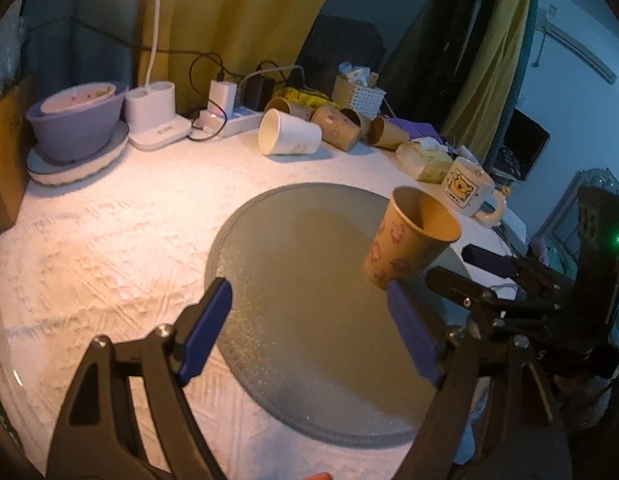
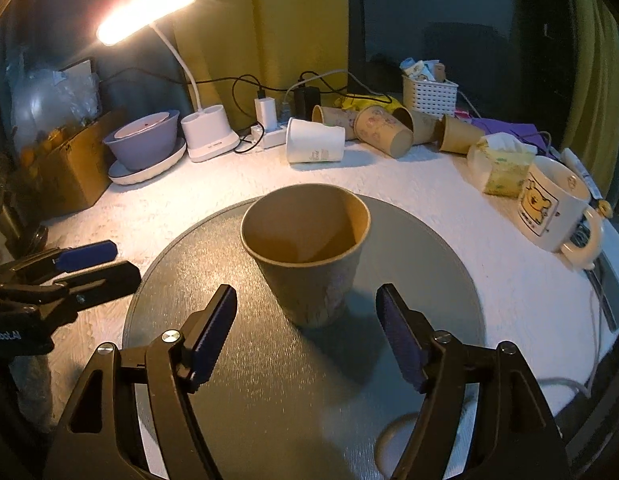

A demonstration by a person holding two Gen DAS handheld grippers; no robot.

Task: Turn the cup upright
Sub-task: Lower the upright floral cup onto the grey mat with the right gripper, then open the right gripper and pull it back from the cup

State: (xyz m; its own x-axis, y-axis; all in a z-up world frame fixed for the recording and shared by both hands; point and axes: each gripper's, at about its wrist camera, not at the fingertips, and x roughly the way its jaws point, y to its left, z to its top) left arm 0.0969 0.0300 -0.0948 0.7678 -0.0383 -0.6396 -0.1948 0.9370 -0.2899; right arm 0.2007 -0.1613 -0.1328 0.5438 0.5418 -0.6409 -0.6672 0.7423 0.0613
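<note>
A brown paper cup point(image 2: 309, 256) with pink prints stands upright, mouth up, on the round grey mat point(image 2: 237, 380). It also shows in the left wrist view point(image 1: 409, 240) at the mat's point(image 1: 293, 320) right side. My right gripper point(image 2: 305, 316) is open and empty, its jaws wide on either side of the cup's base, not touching it. My left gripper point(image 1: 309, 312) is open and empty over the mat, left of the cup. Each gripper shows in the other's view: the right one point(image 1: 469, 268) and the left one point(image 2: 97, 260).
At the back lie a white paper cup point(image 2: 315, 140) and several brown paper cups point(image 2: 383, 130) on their sides. A bear mug point(image 2: 553, 204), tissue pack point(image 2: 501, 164), white basket point(image 2: 429, 94), lamp base point(image 2: 209, 136), power strip point(image 2: 269, 132) and purple bowl point(image 2: 143, 140) ring the table.
</note>
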